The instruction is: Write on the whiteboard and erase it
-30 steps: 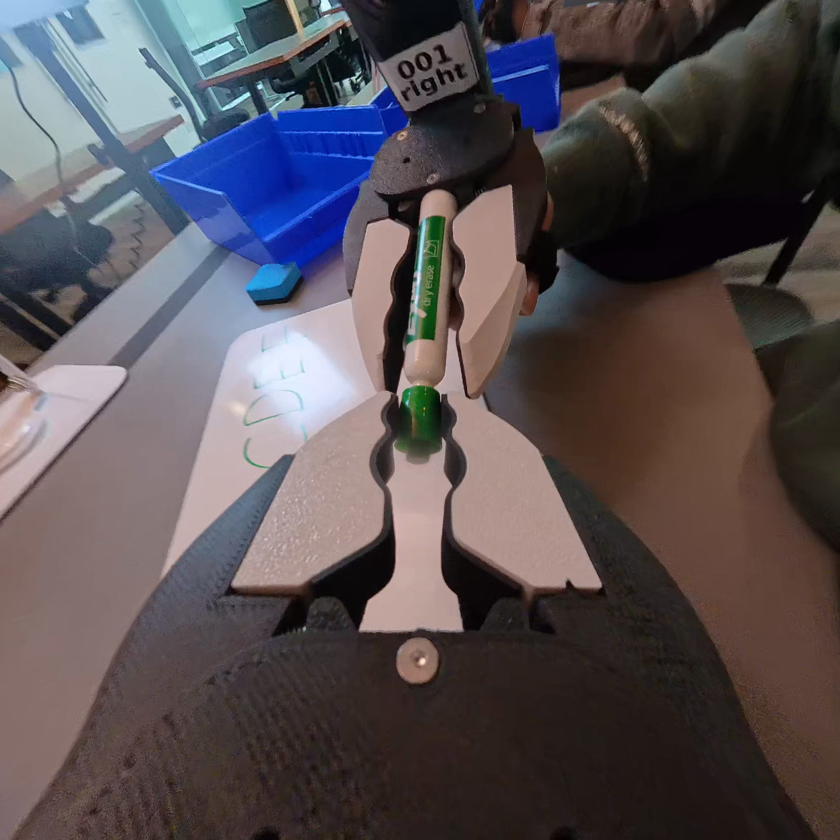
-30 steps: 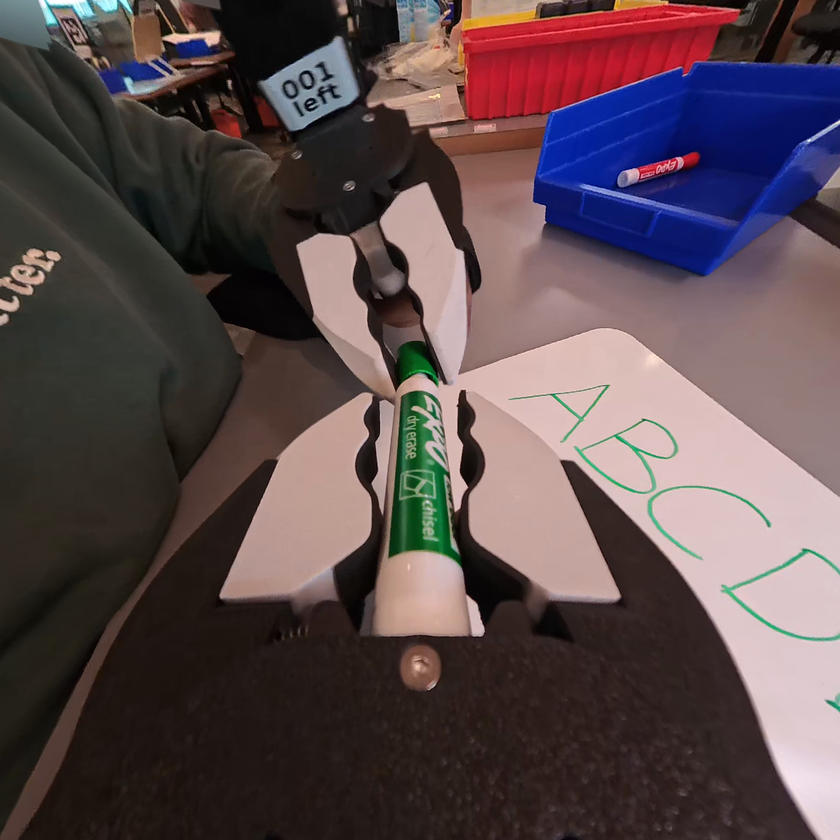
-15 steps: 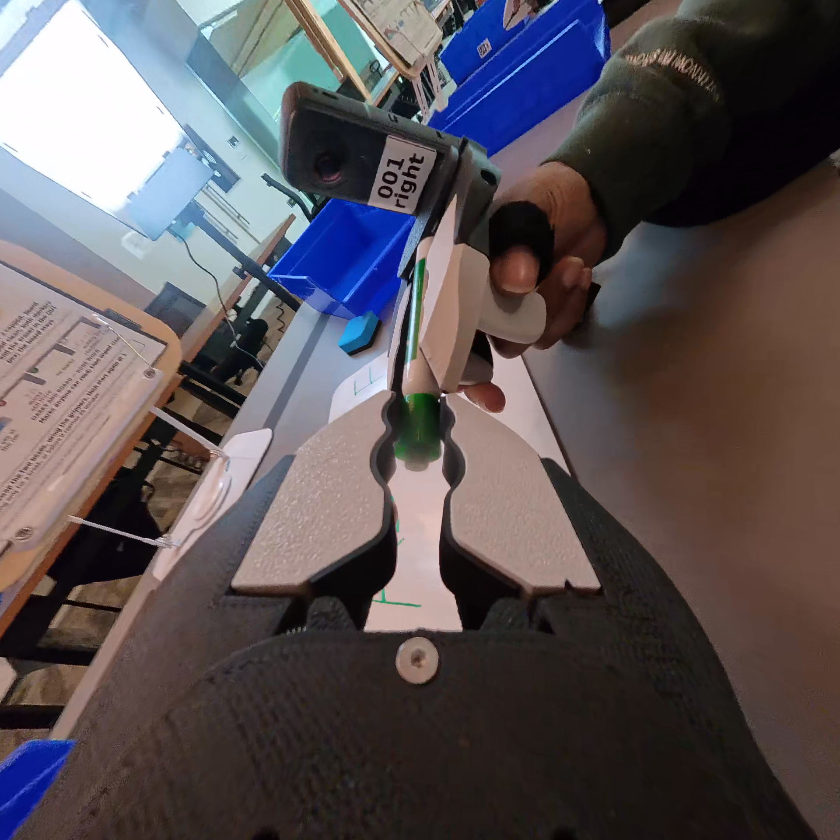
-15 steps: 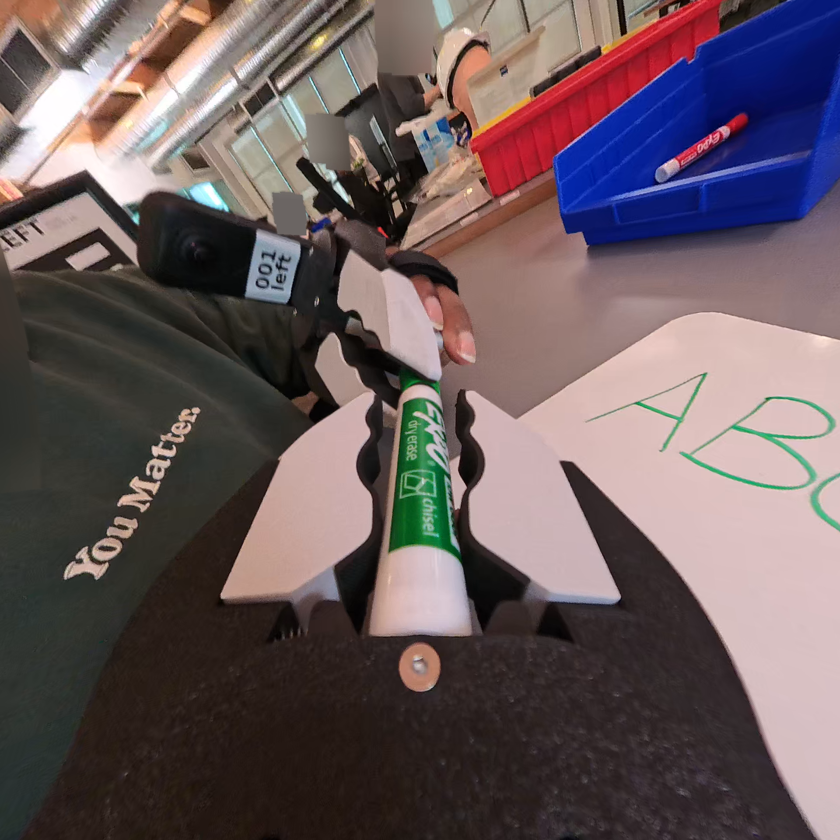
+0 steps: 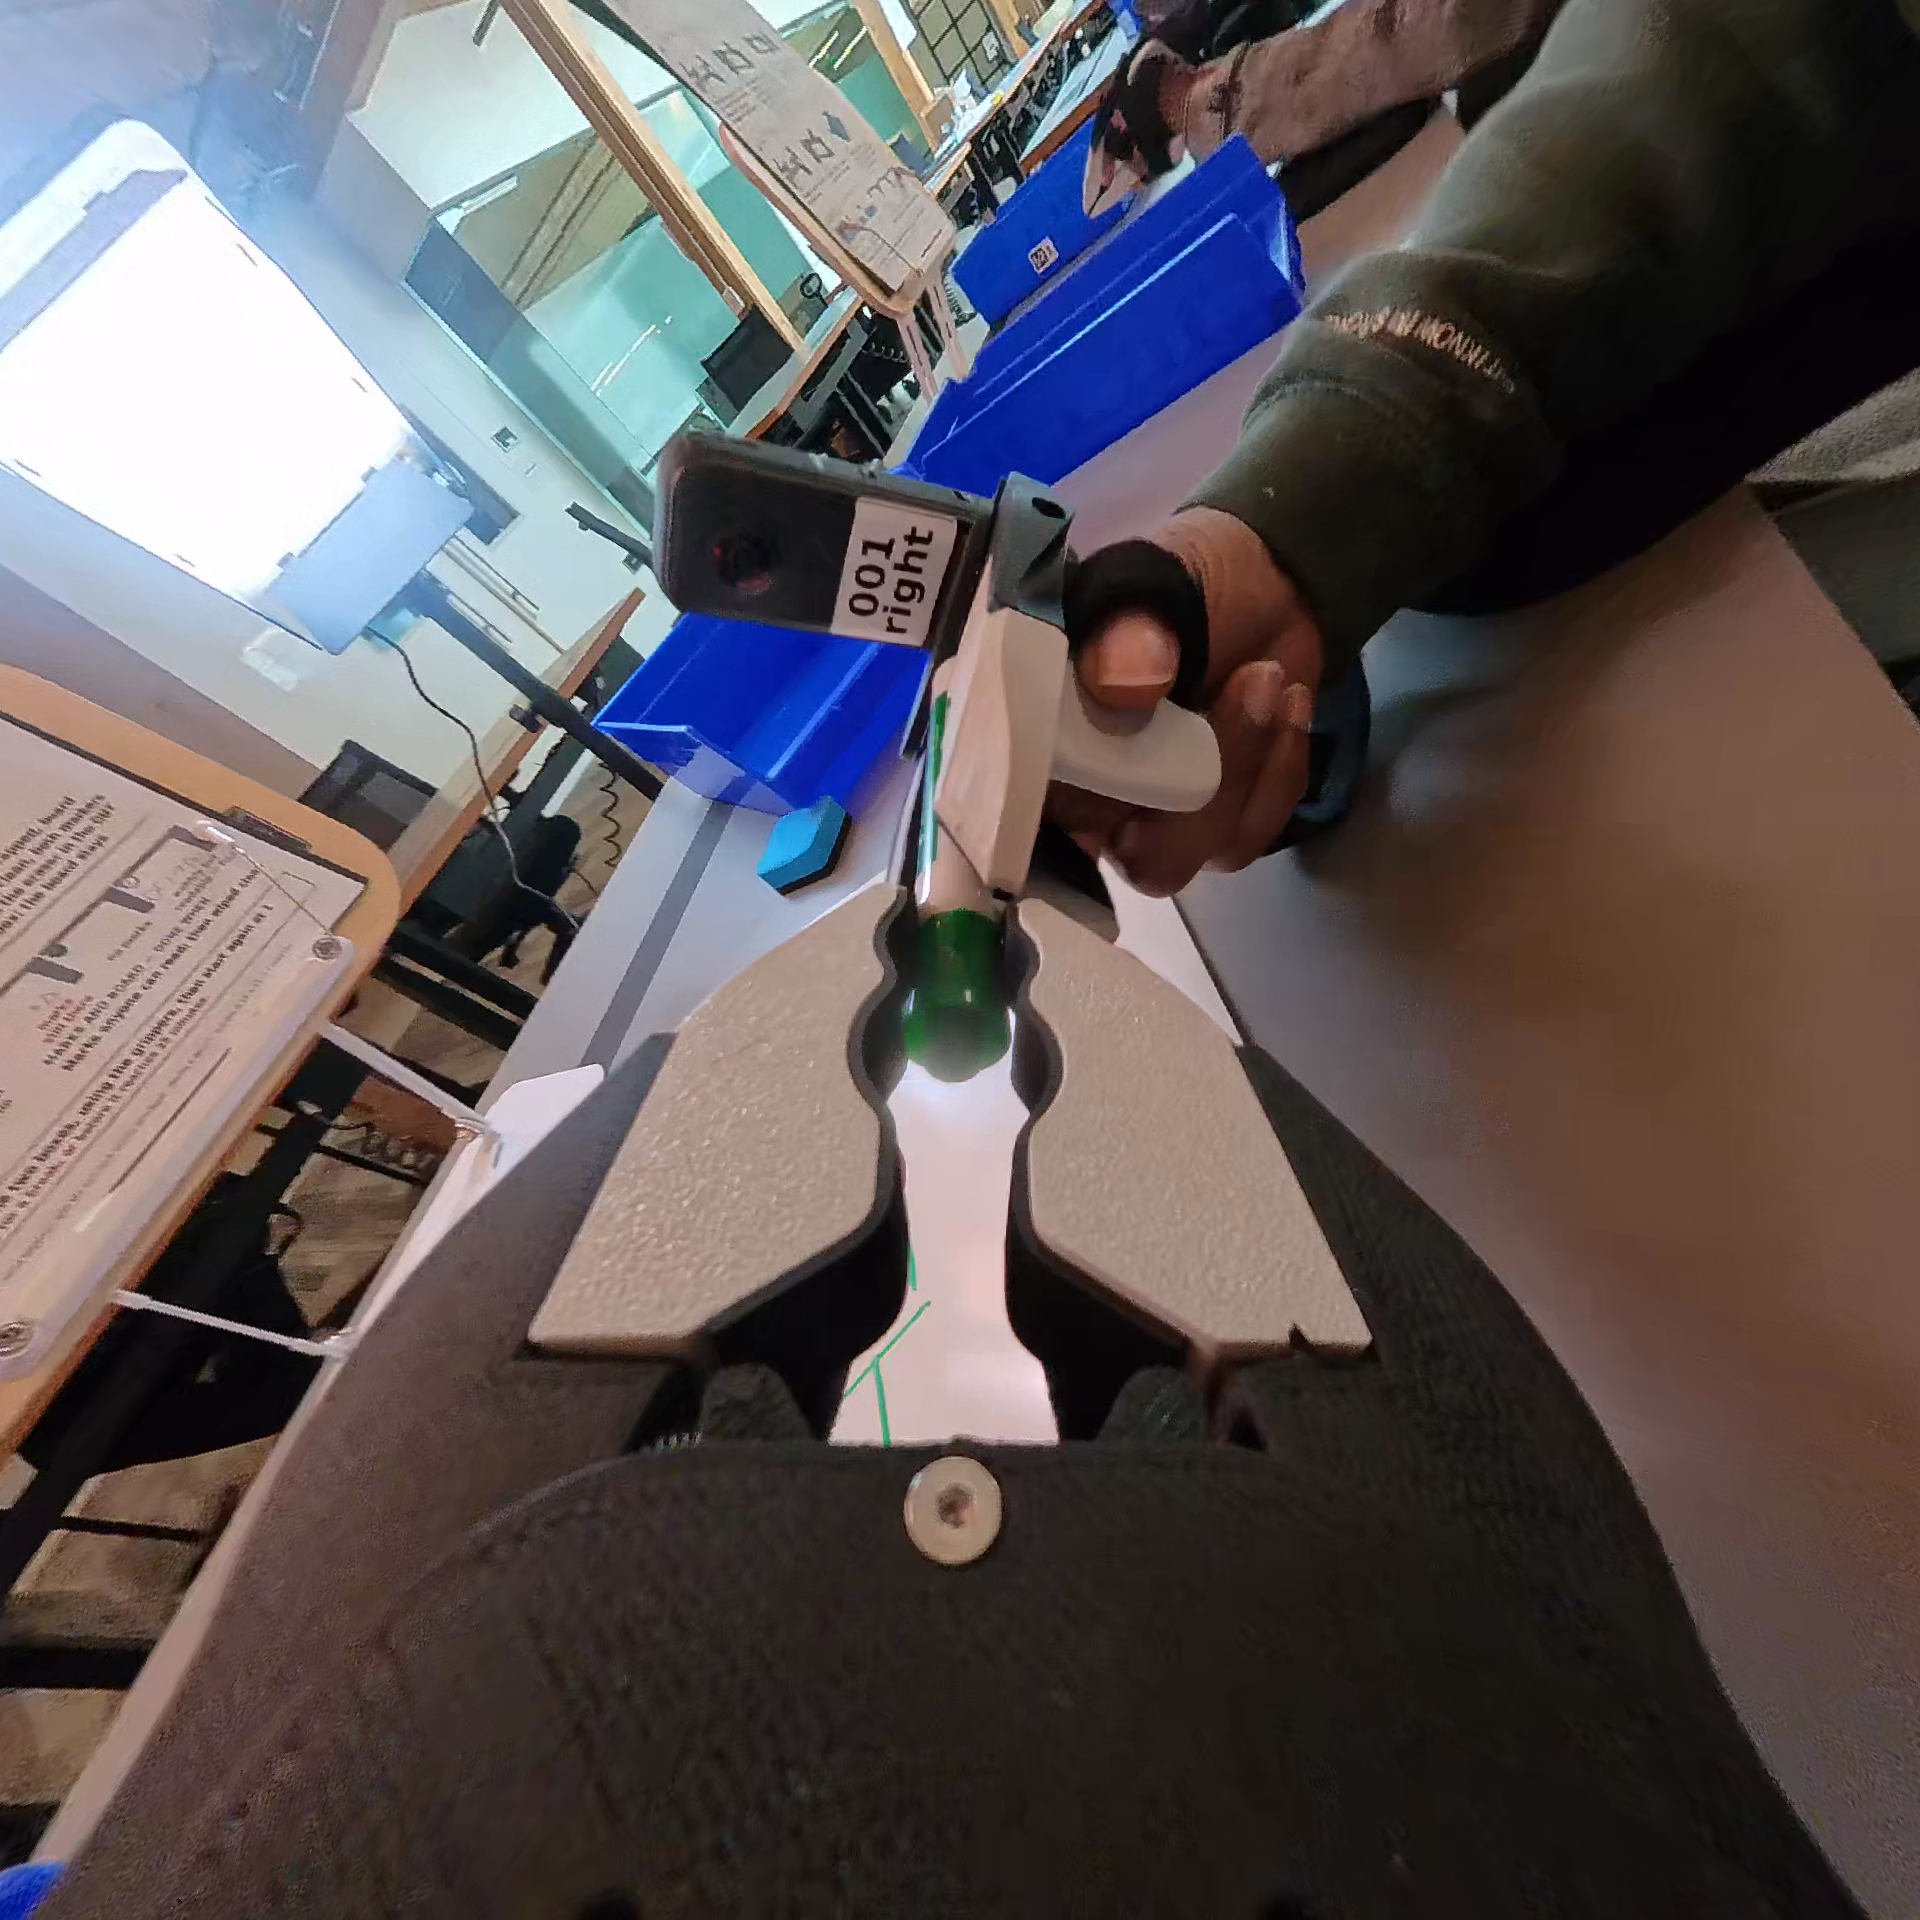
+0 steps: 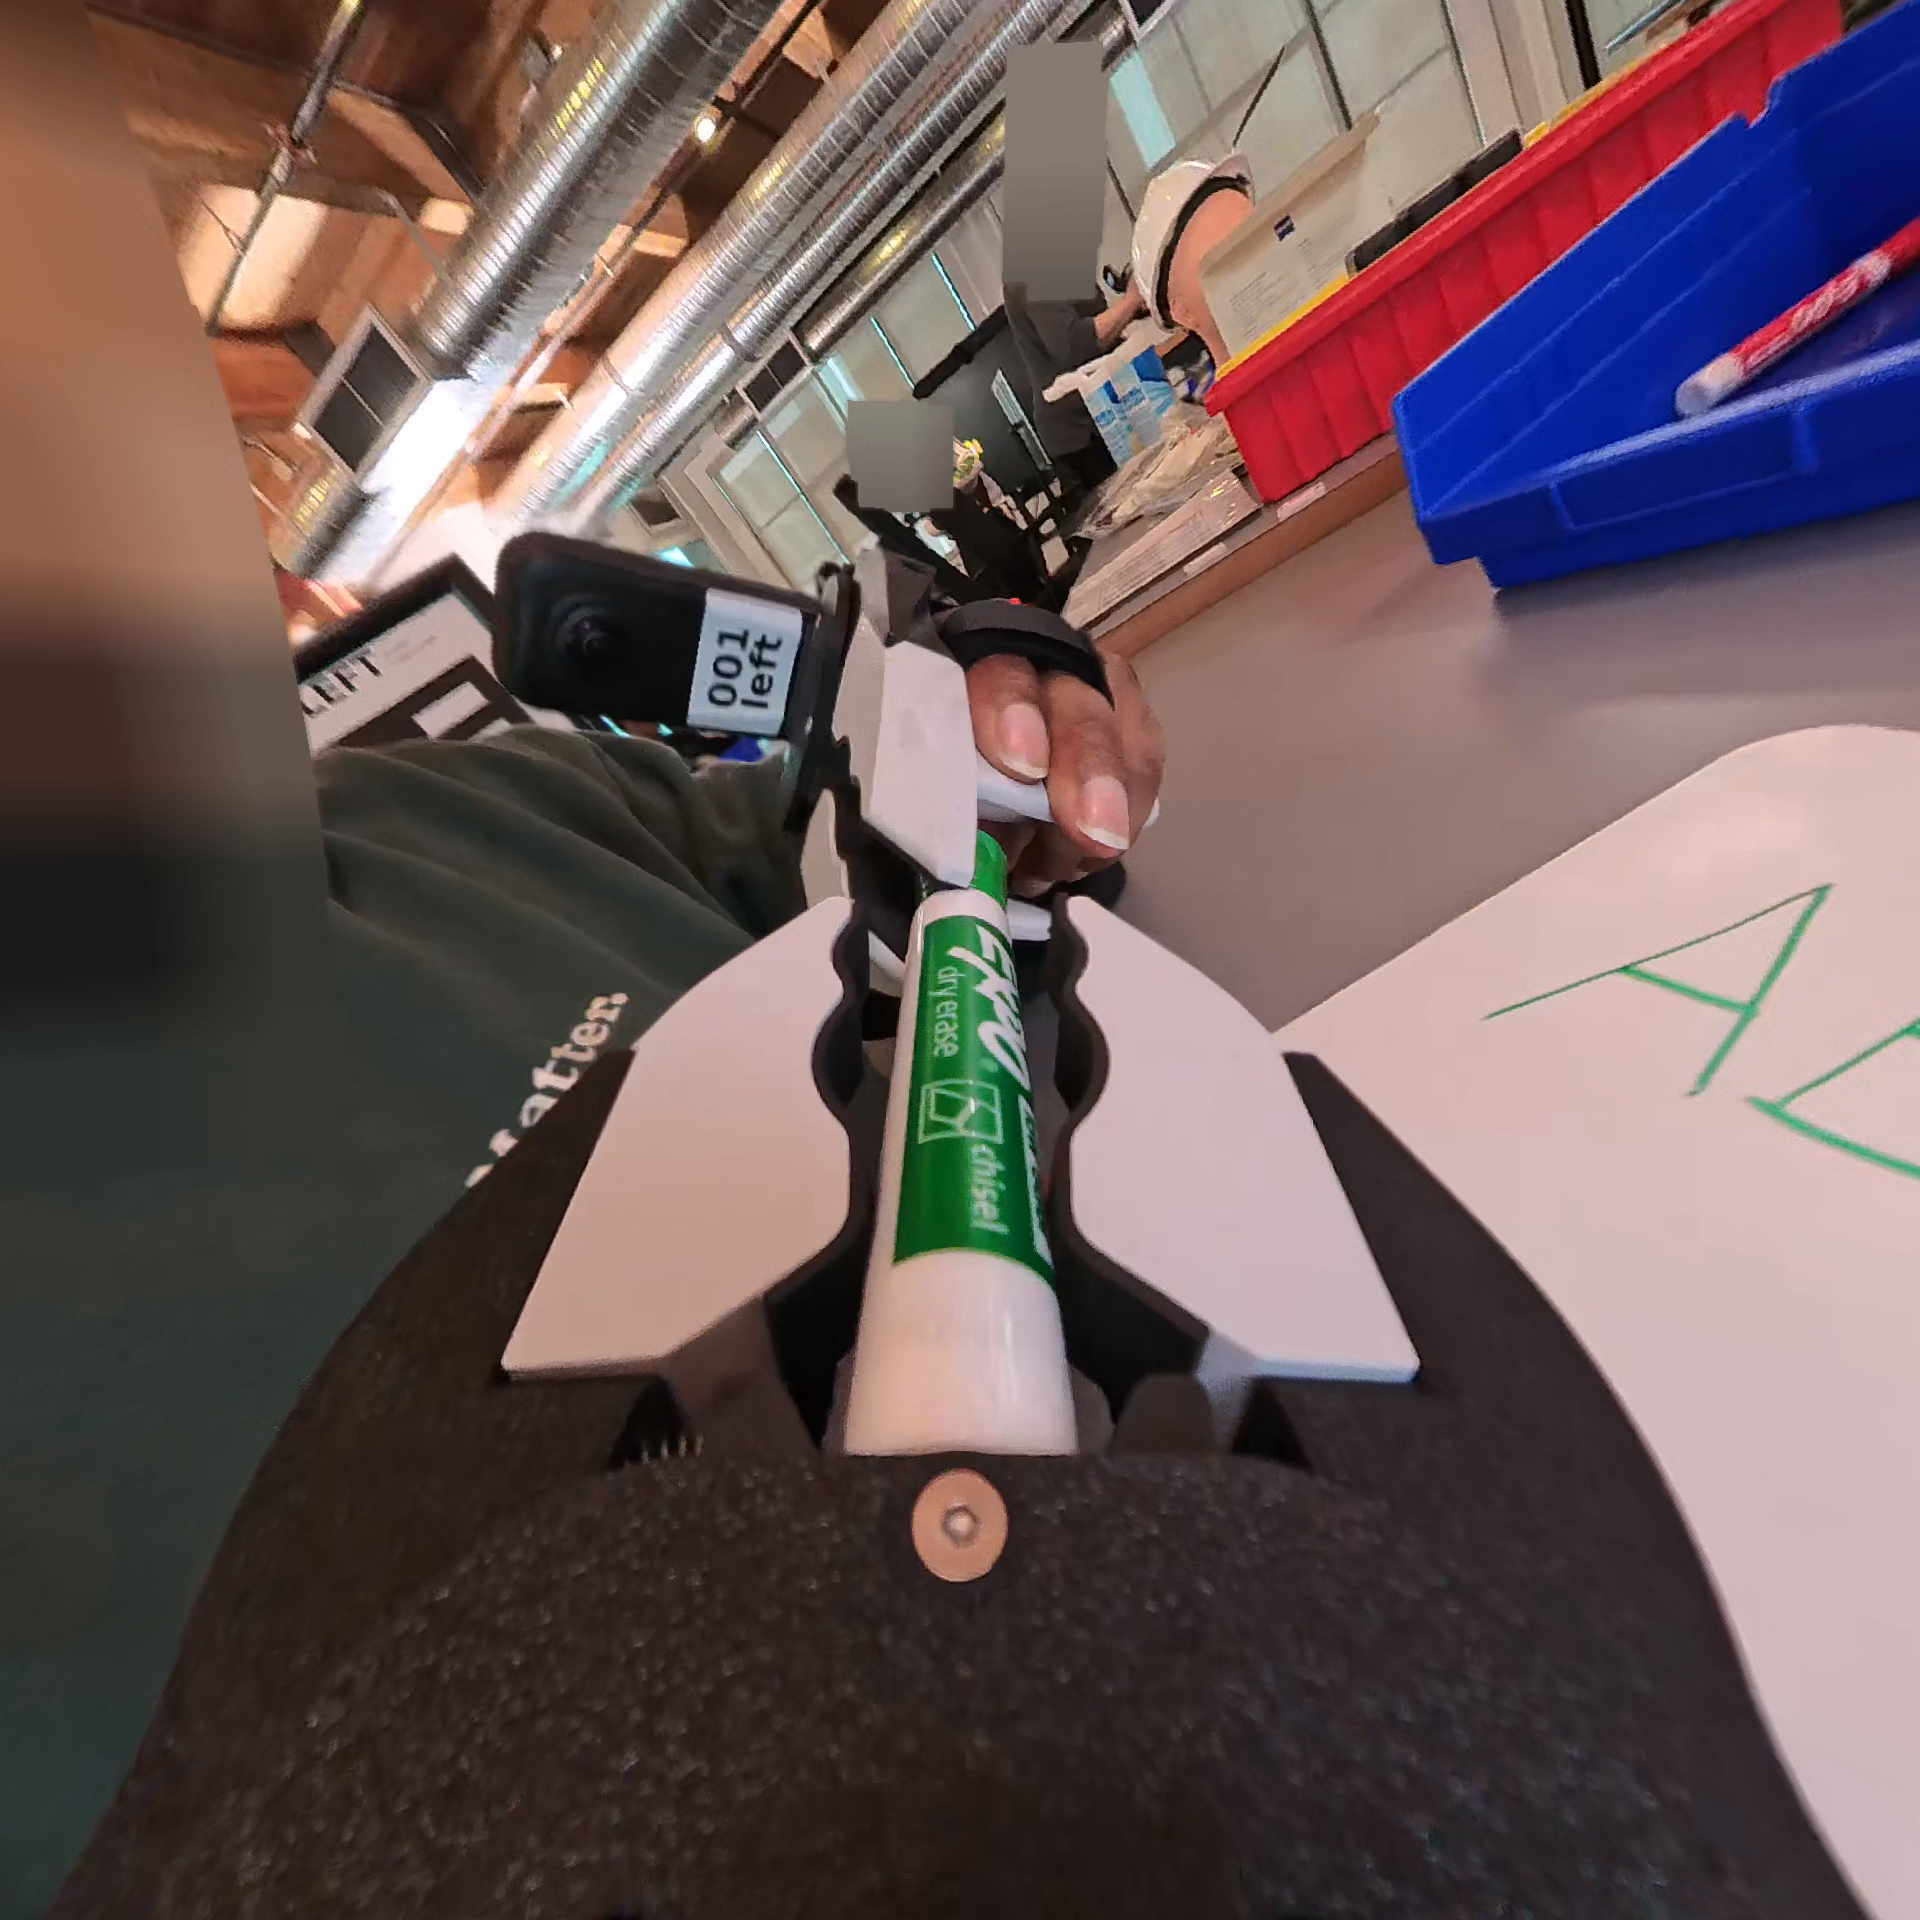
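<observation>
Right wrist view: right gripper [image 6: 961,997] clamps green marker [image 6: 971,1174], left gripper [image 6: 966,873] its cap [image 5: 954,997].

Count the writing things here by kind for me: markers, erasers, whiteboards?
Markers: 2 (green marker held between both grippers, red marker in the blue bin)
Erasers: 1 (blue eraser)
Whiteboards: 1 (whiteboard)
Total: 4

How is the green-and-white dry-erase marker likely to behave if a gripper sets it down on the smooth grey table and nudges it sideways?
The green-and-white dry-erase marker has a round, smooth barrel, so it would probably roll. It looks rigid, spanning straight between the right gripper and left gripper. The smooth grey table appears slick, offering little to stop it.
</observation>
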Tool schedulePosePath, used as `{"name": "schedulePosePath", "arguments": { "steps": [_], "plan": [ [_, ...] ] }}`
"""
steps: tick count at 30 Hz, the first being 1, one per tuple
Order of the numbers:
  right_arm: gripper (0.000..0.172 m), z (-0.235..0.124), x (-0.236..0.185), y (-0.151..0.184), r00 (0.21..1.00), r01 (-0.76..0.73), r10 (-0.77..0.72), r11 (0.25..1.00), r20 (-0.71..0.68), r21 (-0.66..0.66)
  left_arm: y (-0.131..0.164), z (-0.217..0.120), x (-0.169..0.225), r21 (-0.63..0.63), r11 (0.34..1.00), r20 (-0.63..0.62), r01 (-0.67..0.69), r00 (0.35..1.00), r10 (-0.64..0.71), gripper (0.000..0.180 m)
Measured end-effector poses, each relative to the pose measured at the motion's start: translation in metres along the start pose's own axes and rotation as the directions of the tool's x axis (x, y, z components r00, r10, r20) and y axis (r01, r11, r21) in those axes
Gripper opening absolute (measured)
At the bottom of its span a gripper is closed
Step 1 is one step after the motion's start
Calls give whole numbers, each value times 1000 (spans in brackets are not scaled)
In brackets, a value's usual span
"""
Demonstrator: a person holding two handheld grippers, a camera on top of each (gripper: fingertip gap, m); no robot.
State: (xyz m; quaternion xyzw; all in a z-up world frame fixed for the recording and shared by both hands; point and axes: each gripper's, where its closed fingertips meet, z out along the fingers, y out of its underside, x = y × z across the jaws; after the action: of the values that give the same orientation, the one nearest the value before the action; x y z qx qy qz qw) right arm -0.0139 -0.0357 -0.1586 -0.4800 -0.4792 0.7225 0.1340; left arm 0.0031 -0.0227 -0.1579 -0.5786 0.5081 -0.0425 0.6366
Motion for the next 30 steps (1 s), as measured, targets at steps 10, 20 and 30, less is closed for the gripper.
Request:
{"name": "schedulePosePath", "arguments": {
  "steps": [10, 20, 30],
  "plan": [
    [44, -39, 29, -16, 653, 516, -702, 687, -284, -511, 35, -11, -15, -117, 930, -141, 348, 921, -362, 16],
    [25, -42, 63, 29, 399, 429, -912, 277, -95, -860, 59, 4, 7, -221, 915, -198, 338, 903, -382, 16],
    [19, -103, 78, -58, 332, 269, -776, 623, -536, -735, 52, -9, -51, -26, 883, 46, 469, 883, -468, 25]
  ]
}}
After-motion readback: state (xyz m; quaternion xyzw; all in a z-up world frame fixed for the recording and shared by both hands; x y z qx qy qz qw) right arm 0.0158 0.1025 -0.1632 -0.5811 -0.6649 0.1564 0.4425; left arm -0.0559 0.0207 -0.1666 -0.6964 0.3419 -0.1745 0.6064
